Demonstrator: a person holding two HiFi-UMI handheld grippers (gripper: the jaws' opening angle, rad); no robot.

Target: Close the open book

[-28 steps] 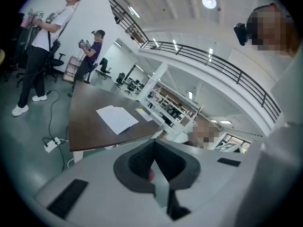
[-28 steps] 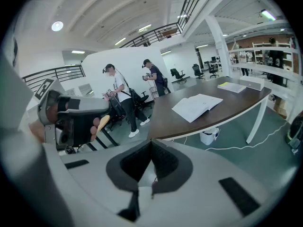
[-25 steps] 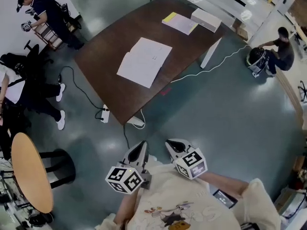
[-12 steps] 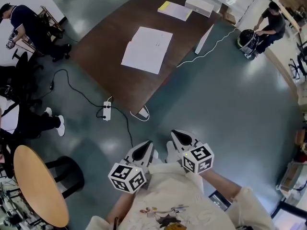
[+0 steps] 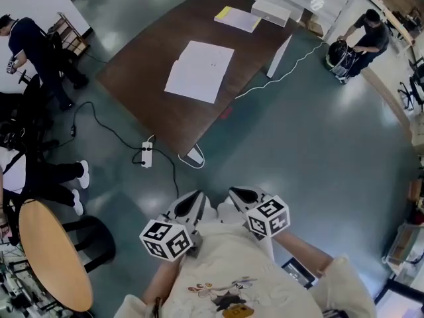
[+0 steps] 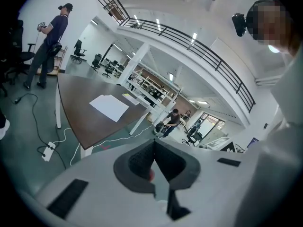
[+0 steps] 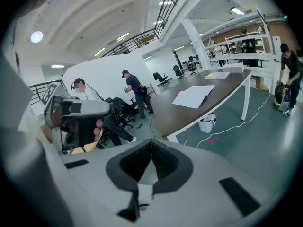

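Note:
The open book (image 5: 200, 71) lies flat with white pages up in the middle of a dark brown table (image 5: 146, 91), far ahead of me. It also shows as a white sheet (image 6: 109, 107) in the left gripper view and as an open book (image 7: 193, 96) in the right gripper view. My left gripper (image 5: 193, 204) and right gripper (image 5: 242, 196) are held close to my chest, side by side, both shut with nothing between the jaws. Both are well short of the table.
A yellow-edged pad (image 5: 236, 18) and a white box (image 5: 270, 12) lie at the table's far end. A power strip (image 5: 146, 155) and cables trail on the floor near the table corner. A round wooden table (image 5: 50, 254) stands at left. People stand and sit at left; one crouches at far right (image 5: 361, 37).
The view has shifted so the table sits slightly further left and up. Both grippers stay shut near my chest, drifting a little across the frame. The standing person at left has moved.

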